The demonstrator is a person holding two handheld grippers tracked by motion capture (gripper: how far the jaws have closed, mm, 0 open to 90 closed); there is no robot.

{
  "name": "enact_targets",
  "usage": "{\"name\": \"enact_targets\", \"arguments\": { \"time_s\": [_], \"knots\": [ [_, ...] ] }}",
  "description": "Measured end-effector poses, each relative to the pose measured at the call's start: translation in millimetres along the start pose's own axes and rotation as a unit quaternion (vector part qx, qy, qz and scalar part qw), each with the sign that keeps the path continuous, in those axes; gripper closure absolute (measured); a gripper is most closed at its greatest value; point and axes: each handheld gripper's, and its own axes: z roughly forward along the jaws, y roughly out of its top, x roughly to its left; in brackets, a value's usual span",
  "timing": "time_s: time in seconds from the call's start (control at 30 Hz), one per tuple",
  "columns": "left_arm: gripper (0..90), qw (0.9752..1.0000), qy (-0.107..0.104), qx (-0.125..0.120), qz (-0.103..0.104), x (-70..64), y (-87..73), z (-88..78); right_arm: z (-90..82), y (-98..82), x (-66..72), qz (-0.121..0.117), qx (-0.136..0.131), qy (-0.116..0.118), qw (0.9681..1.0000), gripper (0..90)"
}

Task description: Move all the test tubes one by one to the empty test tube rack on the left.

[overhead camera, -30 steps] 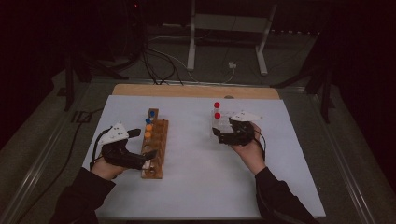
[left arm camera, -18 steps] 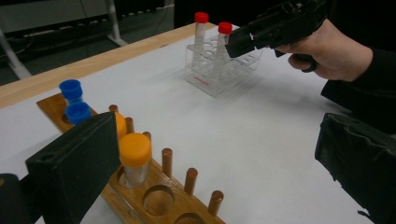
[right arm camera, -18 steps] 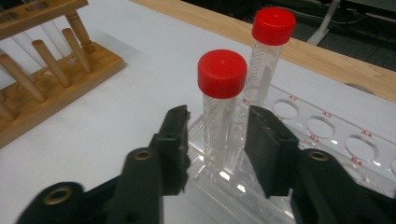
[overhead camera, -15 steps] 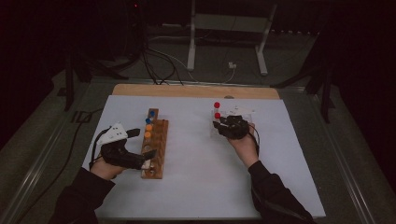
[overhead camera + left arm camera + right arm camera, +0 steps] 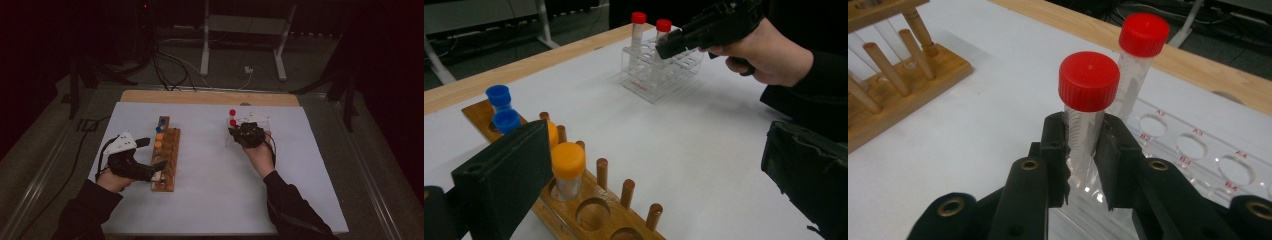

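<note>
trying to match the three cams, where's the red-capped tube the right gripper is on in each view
High view: the gripped tube is right of centre, the nearer of two red caps, at the right gripper.
Left gripper view: top centre, the right-hand red cap, in the clear rack.
Right gripper view: centre, the jaws shut on its body.
Shared landmark: the second red-capped tube next to it.
</note>
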Motion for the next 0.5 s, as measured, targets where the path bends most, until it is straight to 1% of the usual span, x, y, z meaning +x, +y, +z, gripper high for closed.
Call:
{"name": "enact_targets", "arguments": {
  "time_s": [0.13, 0.23, 0.27, 0.37, 0.4, 0.43, 0.5],
  "knots": [
    [0.9, 1.0000, -0.005, 0.003, 0.001, -1.6, 1.5, 0.5, -7.1, 5.6, 0.6, -0.009, -0.007, -0.001, 0.9999, 75.3],
    [0.9, 1.0000, -0.004, 0.005, 0.002, -3.0, 2.7, 0.9, -11.8, 8.9, 0.9, -0.008, -0.013, -0.001, 0.9999, 75.3],
    [0.9, 1.0000, -0.005, 0.003, 0.003, -3.7, 3.8, 1.2, -17.3, 12.4, 0.6, -0.010, -0.018, 0.000, 0.9998, 75.3],
    [0.9, 1.0000, -0.008, 0.003, 0.003, -4.3, 5.4, 1.5, -26.5, 17.8, -0.3, -0.016, -0.027, 0.004, 0.9995, 75.3],
    [0.9, 1.0000, -0.009, 0.002, 0.003, -4.9, 6.2, 2.0, -26.5, 17.8, -0.3, -0.016, -0.027, 0.004, 0.9995, 75.3],
    [0.9, 0.9999, -0.009, 0.005, 0.006, -5.7, 7.4, 2.6, -34.0, 21.6, -0.3, -0.016, -0.034, 0.005, 0.9993, 75.3],
    [0.9, 0.9999, -0.012, 0.004, 0.010, -8.1, 10.1, 4.0, -40.1, 24.4, 0.3, -0.021, -0.037, 0.005, 0.9991, 75.3]
  ]
}}
